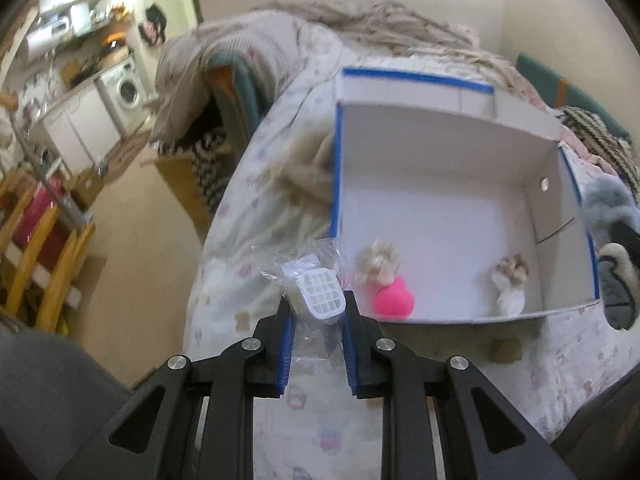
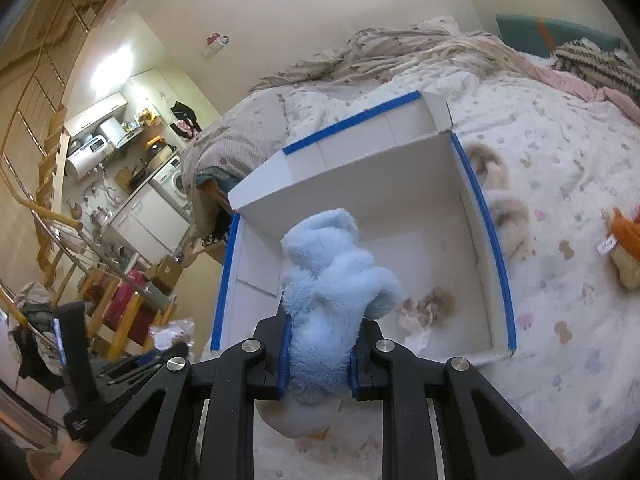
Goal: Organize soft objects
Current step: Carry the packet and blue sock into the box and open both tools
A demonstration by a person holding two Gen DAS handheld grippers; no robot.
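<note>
My left gripper point(image 1: 318, 312) is shut on a clear plastic bag with a white gridded piece point(image 1: 322, 294), held above the bed beside the near left corner of a white cardboard box with blue-taped edges point(image 1: 440, 200). Inside the box lie a pink sponge point(image 1: 394, 298) and two beige furry scrunchies point(image 1: 380, 264) point(image 1: 512, 274). My right gripper point(image 2: 320, 344) is shut on a fluffy light-blue slipper point(image 2: 332, 292), held over the near edge of the box point(image 2: 360, 184). A beige scrunchie point(image 2: 430, 306) shows inside.
The box rests on a bed with a patterned white quilt point(image 2: 560, 160). Beige furry slippers point(image 2: 504, 208) lie right of the box, an orange plush toy point(image 2: 624, 240) farther right. The left gripper point(image 2: 80, 360) shows at lower left. A kitchen area point(image 1: 100, 92) lies beyond.
</note>
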